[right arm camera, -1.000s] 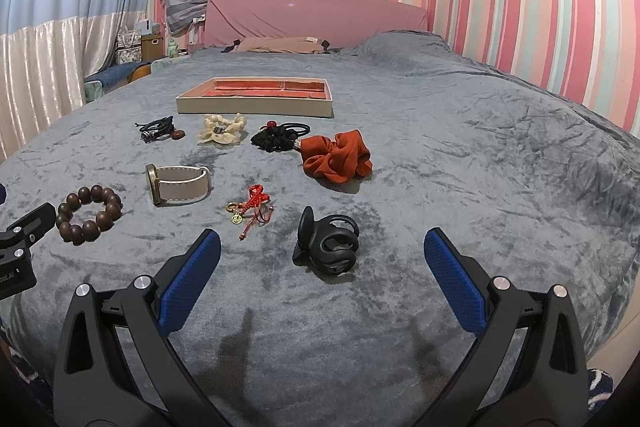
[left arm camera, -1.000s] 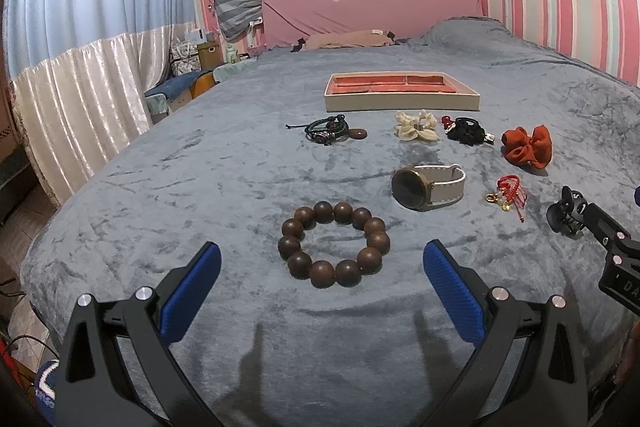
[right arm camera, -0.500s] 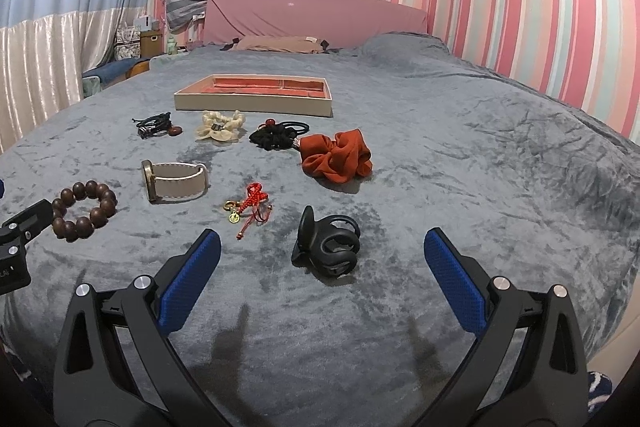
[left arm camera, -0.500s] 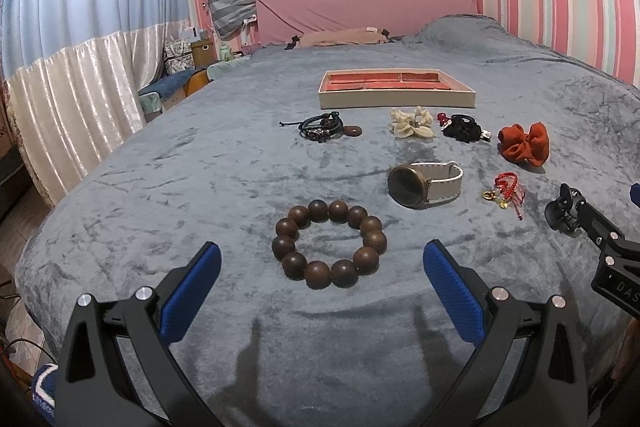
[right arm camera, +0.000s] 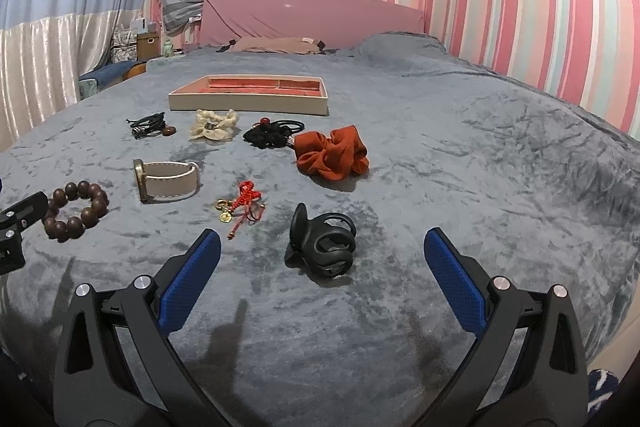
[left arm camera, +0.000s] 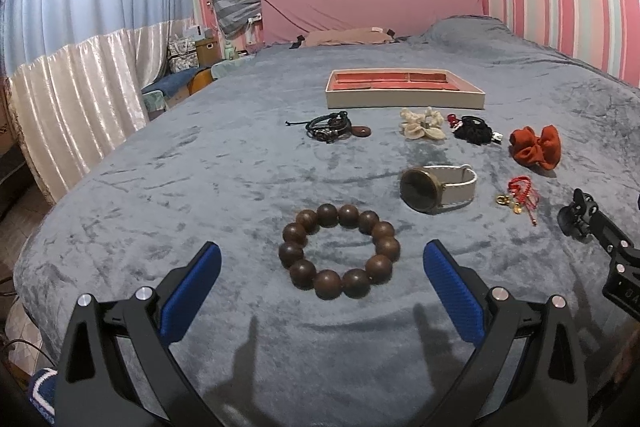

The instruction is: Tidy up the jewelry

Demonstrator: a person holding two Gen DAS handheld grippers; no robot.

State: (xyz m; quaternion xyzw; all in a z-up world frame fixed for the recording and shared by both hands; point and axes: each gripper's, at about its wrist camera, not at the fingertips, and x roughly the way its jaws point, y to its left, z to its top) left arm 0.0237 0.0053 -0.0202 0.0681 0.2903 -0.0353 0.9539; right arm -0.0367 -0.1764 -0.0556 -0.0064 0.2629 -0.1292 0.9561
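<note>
A brown wooden bead bracelet (left arm camera: 339,251) lies on the grey bedspread right in front of my open left gripper (left arm camera: 322,289), between its blue pads. My open right gripper (right arm camera: 322,273) hovers just short of a black hair claw (right arm camera: 322,247). A watch with a beige strap (left arm camera: 438,187), a red knotted charm (left arm camera: 518,193), an orange scrunchie (right arm camera: 332,153), black hair ties (right arm camera: 272,135), a cream scrunchie (left arm camera: 422,123) and a dark cord bracelet (left arm camera: 330,127) are spread further back. Behind them sits a shallow cream tray with red lining (left arm camera: 404,93).
The bed's left edge drops to the floor by a pale curtain (left arm camera: 80,107). A pink headboard (right arm camera: 312,19) and striped walls stand at the back. Bare bedspread (right arm camera: 500,167) stretches to the right of the jewelry.
Both grippers have eased slightly forward and lower; the bead bracelet and the hair claw now sit a little nearer their fingers. Nothing on the bed has moved.
</note>
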